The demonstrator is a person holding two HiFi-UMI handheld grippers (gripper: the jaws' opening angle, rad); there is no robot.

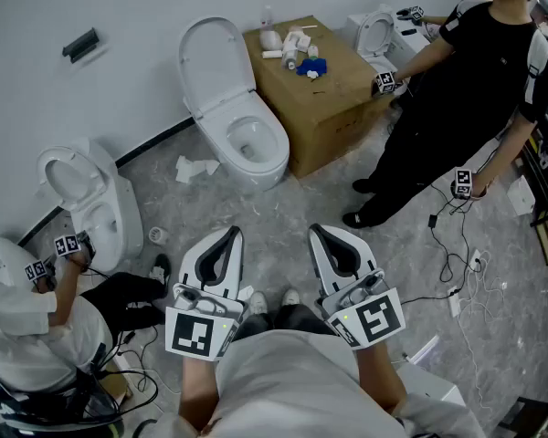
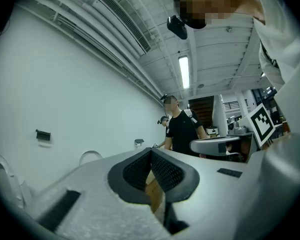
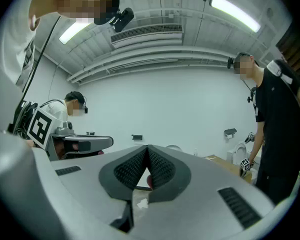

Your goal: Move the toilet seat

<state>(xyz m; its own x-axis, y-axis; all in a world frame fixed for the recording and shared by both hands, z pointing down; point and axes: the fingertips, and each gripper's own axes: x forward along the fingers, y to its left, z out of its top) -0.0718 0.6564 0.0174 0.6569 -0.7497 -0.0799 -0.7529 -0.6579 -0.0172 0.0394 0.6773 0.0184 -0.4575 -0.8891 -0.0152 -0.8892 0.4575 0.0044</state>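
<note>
A grey stone floor is stretching out to a white wall. Nearest, the left claw [image 1: 228, 234] and right claw [image 1: 321, 231] are hanging level at the holder's waist, each pressed together on nothing. Well ahead, nearer the left claw, the toilet [image 1: 221, 117] is standing. Its seat [image 1: 274, 156] is seemingly lying down on the bowl, with the lid [image 1: 215, 57] upright and the long axis running toward the wall.
</note>
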